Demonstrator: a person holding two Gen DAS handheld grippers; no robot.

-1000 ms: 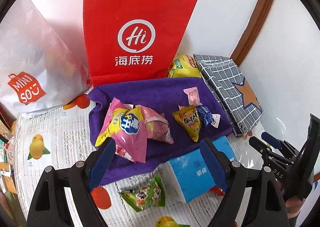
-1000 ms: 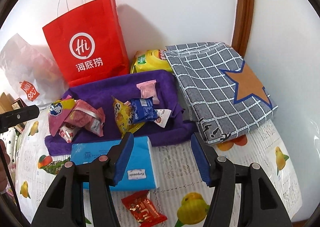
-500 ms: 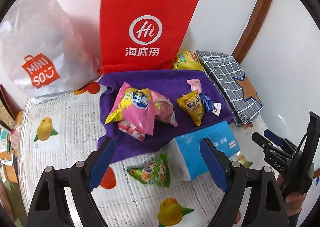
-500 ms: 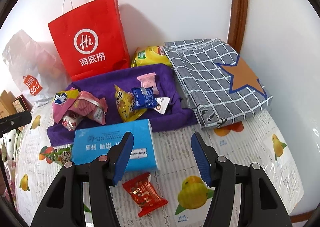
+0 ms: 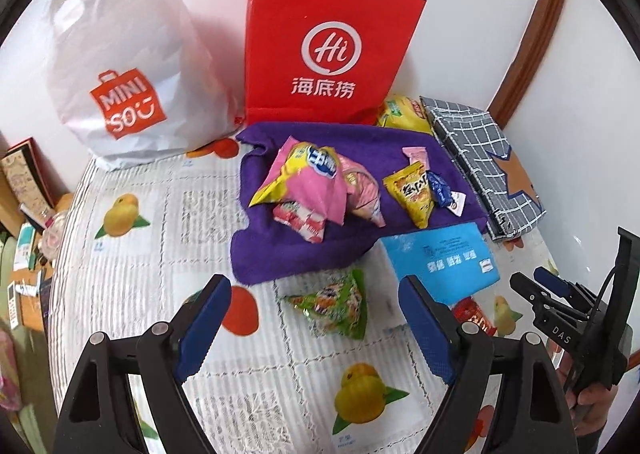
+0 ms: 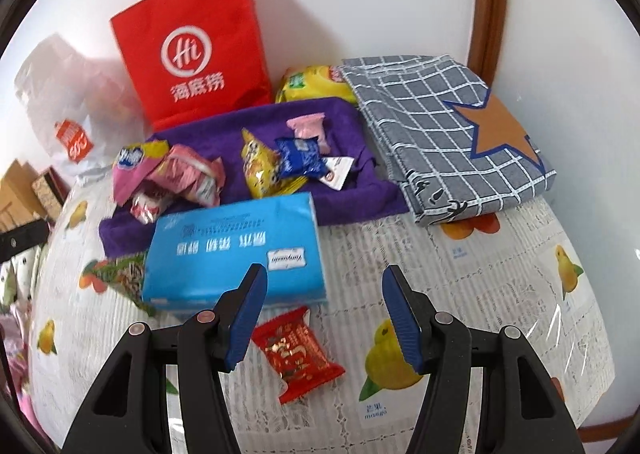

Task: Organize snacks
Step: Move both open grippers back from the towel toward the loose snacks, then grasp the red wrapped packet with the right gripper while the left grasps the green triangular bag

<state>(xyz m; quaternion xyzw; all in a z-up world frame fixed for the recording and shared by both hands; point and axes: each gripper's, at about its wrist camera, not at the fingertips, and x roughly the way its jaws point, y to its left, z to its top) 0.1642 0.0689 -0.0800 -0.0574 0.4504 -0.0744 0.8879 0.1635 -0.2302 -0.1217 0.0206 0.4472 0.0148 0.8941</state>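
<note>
While both claws hover above the table, each has its blue ribbed pads spread wide apart and holds nothing. A plastic tablecloth (image 6: 500,274) with printed fruits and a lace-like pattern covers the table. On it lies a soft purple towel (image 5: 360,142), folded, with crinkly snack bags on top: a big pink and yellow bag (image 5: 308,182), a yellow bag (image 5: 414,194) and a small blue packet (image 5: 438,188). A glossy green triangular snack bag (image 5: 336,304) lies on the cloth, between the fingers of the left gripper (image 5: 316,318) and a little ahead of them. A shiny red snack packet (image 6: 296,354), rectangular, lies just beside the left finger of the right gripper (image 6: 324,318). A blue tissue pack (image 6: 236,254) rests ahead of that finger, touching the towel edge.
</note>
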